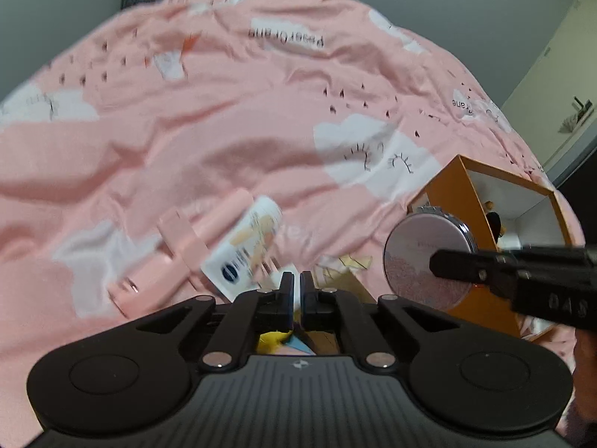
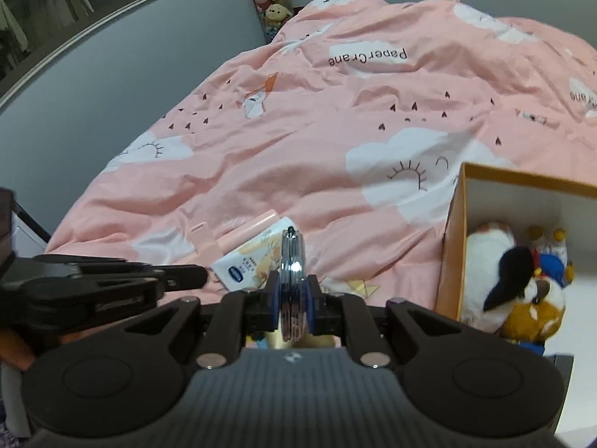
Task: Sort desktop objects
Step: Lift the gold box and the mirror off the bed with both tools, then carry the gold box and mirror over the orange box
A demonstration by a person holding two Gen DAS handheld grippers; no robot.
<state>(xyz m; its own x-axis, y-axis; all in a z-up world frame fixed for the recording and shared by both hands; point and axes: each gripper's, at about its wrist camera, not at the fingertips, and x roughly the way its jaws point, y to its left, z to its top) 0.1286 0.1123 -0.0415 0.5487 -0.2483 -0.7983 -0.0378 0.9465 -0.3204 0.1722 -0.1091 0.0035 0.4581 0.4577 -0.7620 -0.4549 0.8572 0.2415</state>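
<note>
Two grippers: the right gripper [image 2: 294, 295] is clamped edge-on on the round compact [image 2: 293, 280] for the orange box [image 2: 453, 231] at three o'clock; the left gripper [image 1: 296, 291] is pinched on the tissue pack [image 1: 246, 246].

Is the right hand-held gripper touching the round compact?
Touching. The right wrist view shows the right hand-held gripper with both pads pressed against the round compact, held edge-on between them.

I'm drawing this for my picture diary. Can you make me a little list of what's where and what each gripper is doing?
Surface: pink cloud-print bedcover
Left gripper: jaws shut, close by the tissue pack
Right gripper: jaws shut on the round pink compact
Orange box: open, plush toys inside
On the cover: tissue pack touching a pink plastic item
</note>
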